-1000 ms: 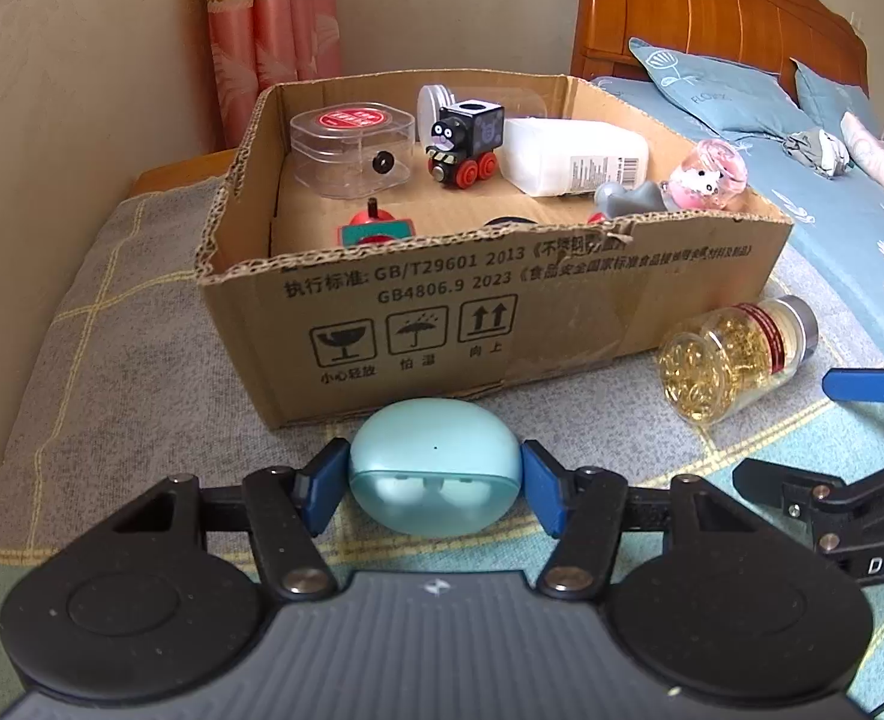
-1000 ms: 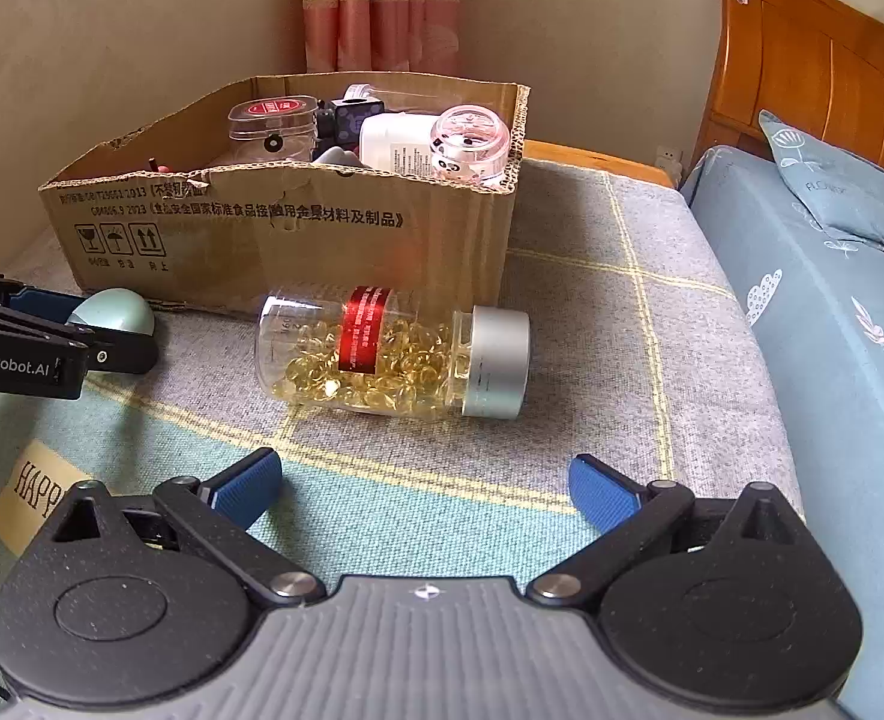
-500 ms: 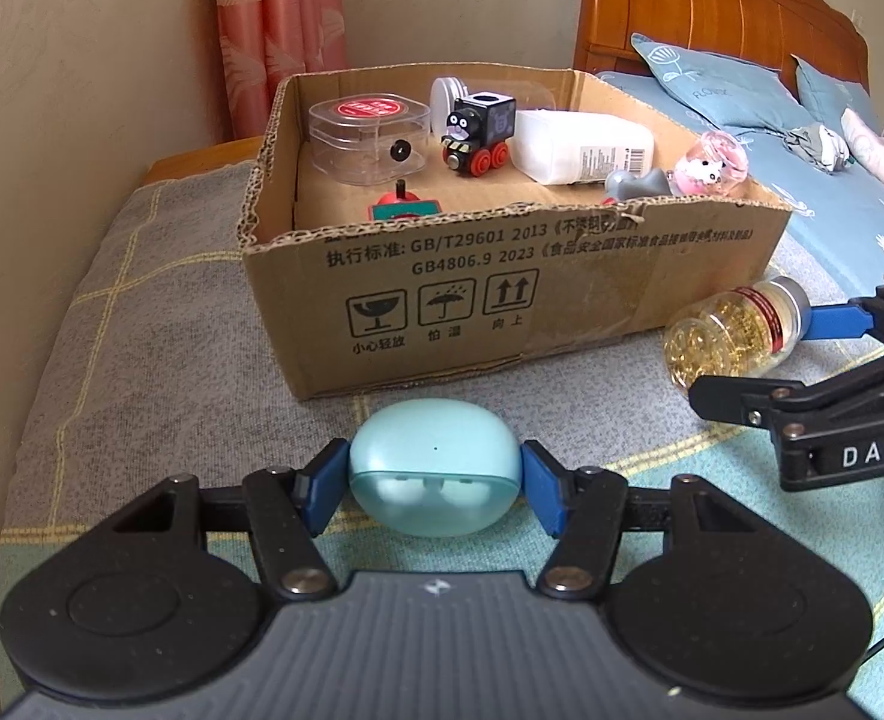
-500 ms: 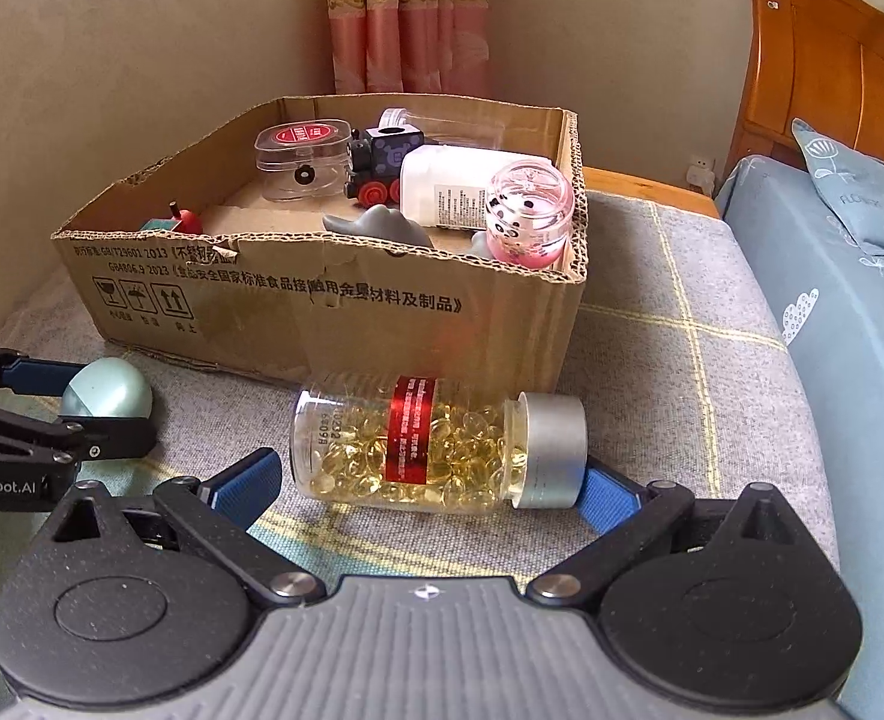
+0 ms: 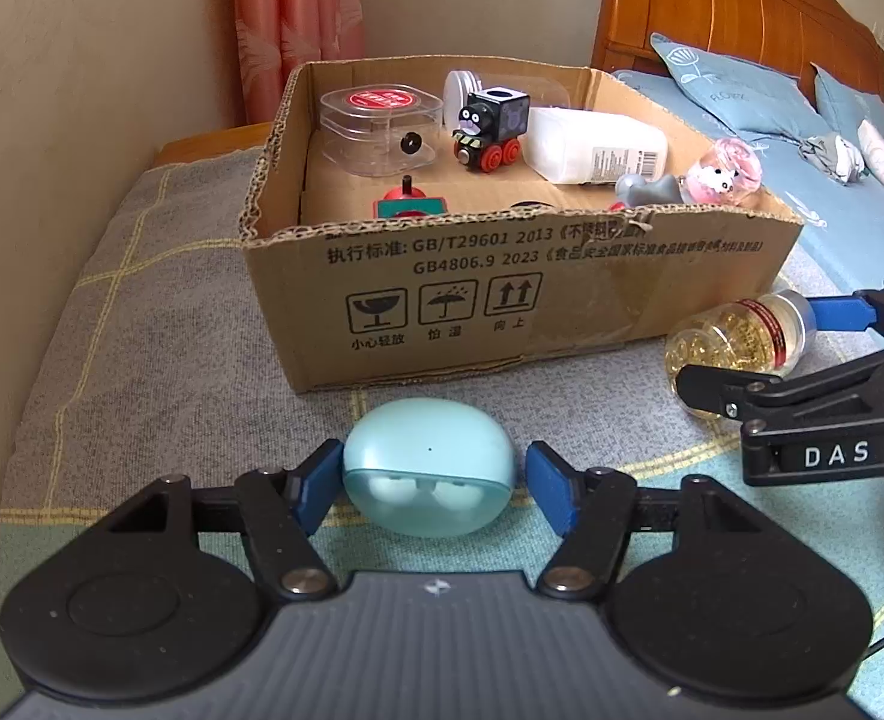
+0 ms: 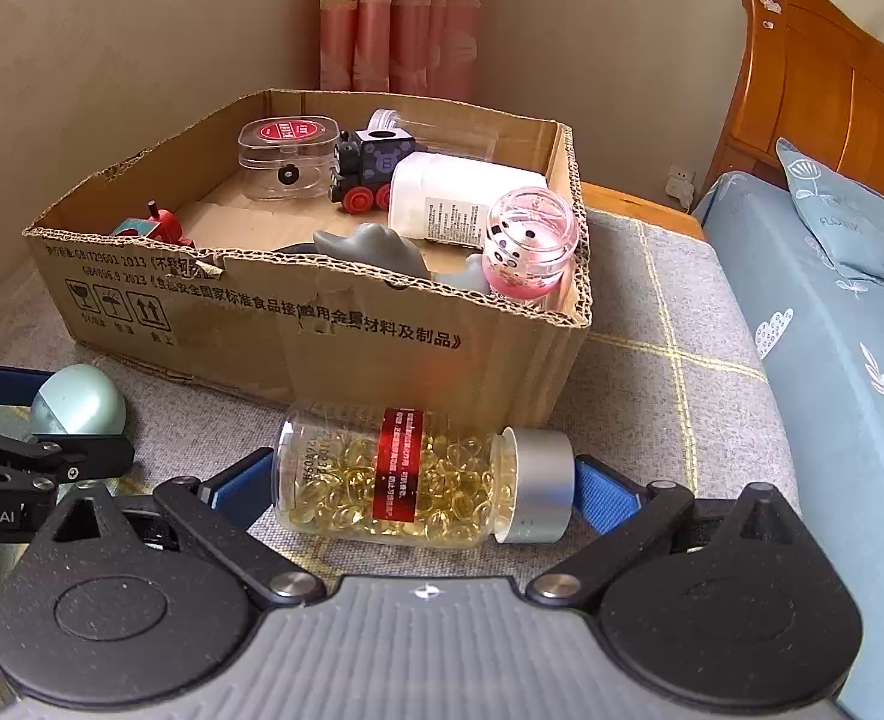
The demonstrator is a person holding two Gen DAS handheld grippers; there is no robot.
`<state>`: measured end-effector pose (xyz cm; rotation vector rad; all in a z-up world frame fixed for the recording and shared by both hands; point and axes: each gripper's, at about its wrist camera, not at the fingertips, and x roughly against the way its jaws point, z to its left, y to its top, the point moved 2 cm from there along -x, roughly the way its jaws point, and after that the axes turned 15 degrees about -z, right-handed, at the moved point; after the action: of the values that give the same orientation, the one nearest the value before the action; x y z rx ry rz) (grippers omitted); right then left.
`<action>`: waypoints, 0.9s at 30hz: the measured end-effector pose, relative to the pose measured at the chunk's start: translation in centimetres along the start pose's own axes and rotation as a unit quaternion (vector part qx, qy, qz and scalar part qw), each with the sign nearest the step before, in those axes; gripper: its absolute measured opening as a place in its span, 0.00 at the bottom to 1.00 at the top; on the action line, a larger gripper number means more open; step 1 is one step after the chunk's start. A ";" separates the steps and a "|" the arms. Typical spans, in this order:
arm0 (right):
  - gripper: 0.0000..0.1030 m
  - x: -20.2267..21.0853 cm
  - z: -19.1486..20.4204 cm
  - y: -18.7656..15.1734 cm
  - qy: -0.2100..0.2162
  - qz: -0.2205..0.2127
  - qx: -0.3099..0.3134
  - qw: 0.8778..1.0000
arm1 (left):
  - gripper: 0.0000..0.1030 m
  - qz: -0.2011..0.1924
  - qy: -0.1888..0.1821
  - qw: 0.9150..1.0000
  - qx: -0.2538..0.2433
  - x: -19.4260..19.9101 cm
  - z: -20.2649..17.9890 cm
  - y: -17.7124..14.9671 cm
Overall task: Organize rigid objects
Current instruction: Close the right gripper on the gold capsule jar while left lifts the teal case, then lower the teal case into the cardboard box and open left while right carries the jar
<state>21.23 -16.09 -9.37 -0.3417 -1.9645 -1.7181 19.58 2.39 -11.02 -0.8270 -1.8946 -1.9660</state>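
My left gripper is shut on a mint-green earbud case, held just above the checked cloth in front of the cardboard box. My right gripper is open, with its blue pads at either end of a clear bottle of golden capsules that lies on its side before the box. The bottle and the right gripper also show at the right of the left wrist view. The case shows at the left of the right wrist view.
The box holds a clear square container, a black toy train, a white bottle, a pink jar, a grey toy and a red toy. A bed with blue sheets lies right; a wall stands left.
My right gripper has moved forward until its open pads flank the capsule bottle. My left gripper has lifted slightly with the earbud case, so more of the box's inside shows.
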 end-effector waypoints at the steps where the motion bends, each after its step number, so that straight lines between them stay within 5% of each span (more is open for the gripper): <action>1: 0.97 -0.1 0.1 0.0 0.001 0.004 0.005 1.000 | 0.62 0.001 0.002 1.000 0.000 -0.1 -0.1 0.0; 8: 0.95 0.1 0.1 0.1 0.010 0.015 0.016 1.000 | 0.59 0.009 0.006 1.000 -0.008 0.1 -0.2 0.1; 27: 0.94 4.7 0.2 0.3 0.120 0.054 0.049 0.990 | 0.59 0.025 -0.009 0.999 -0.037 4.4 -0.5 -0.3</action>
<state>17.42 -16.52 -6.71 -0.1918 -1.8131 -1.5130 15.78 2.72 -8.65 -0.9059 -1.8015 -2.0160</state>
